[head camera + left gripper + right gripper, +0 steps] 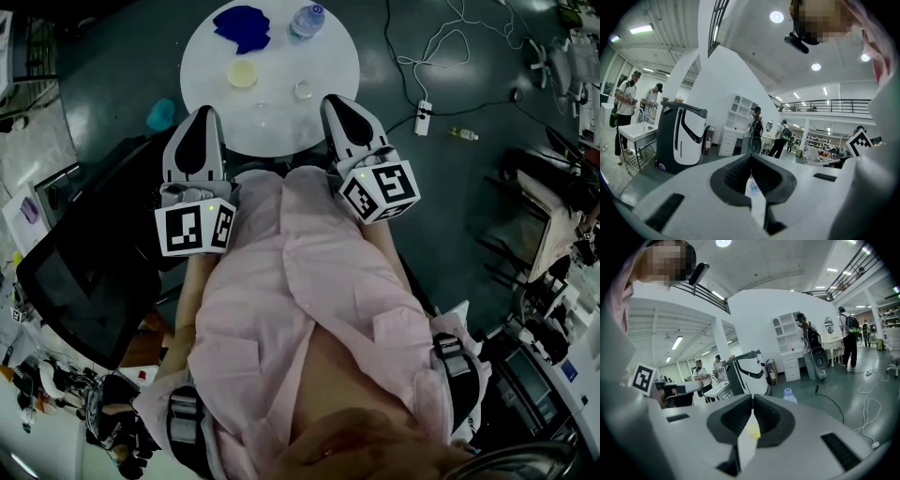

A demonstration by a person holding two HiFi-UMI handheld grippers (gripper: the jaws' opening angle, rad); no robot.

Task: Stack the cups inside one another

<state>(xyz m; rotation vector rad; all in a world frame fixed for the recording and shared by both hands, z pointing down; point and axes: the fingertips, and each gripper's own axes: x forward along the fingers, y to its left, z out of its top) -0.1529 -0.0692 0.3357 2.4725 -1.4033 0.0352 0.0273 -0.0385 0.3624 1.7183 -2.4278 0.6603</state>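
On the round surface (328,56), the cloth (242,26) lies at the far edge, the water bottle (307,21) just right of it. A cup (242,74) stands before the cloth, a second cup (303,91) nearer and to its right. The left tool (201,120) and right tool (336,105) flank the near edge; a power strip (424,117) lies on the floor (469,75) to the right.

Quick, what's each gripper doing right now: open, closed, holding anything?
Left gripper: closed, holding nothing.
Right gripper: closed, holding nothing.

Lab hall: mezzanine railing (834,105), floor power strip (424,117), black-white machine (682,138)
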